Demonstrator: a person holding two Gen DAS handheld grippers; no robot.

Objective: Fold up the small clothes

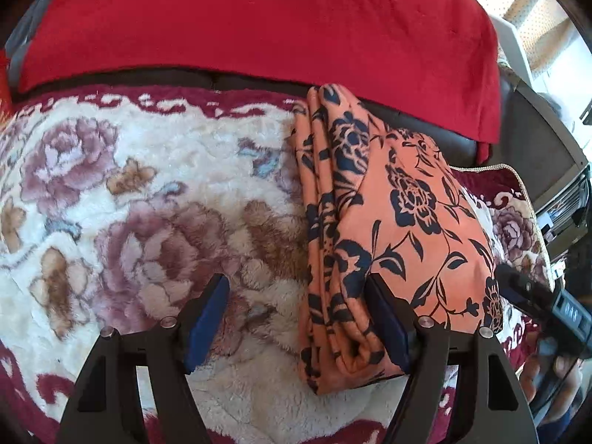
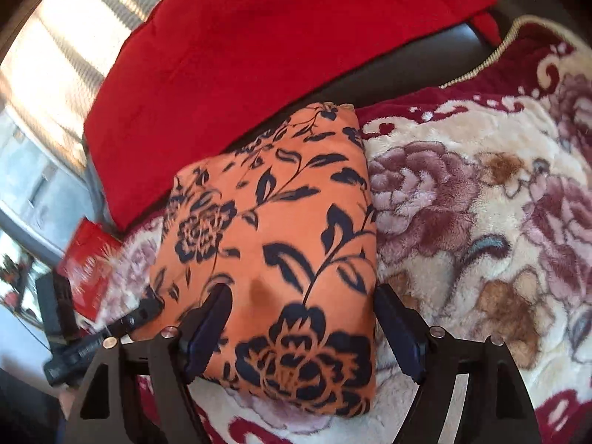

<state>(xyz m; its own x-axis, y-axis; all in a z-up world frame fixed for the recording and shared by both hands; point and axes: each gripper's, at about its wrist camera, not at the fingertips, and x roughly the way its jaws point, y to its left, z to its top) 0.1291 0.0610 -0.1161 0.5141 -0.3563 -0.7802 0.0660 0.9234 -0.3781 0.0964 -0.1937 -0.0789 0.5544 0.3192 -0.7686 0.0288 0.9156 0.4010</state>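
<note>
We can't read any labels; the red packet (image 2: pixel 90 272) at left is too blurry. The folded orange floral garment (image 2: pixel 281 259) lies mid-frame on the floral blanket (image 2: pixel 481 222). Left gripper (image 1: pixel 298 323) and right gripper (image 2: pixel 305 333) both gape open, holding nothing.

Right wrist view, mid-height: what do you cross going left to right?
Red packet → folded orange floral garment → plush floral blanket.
</note>
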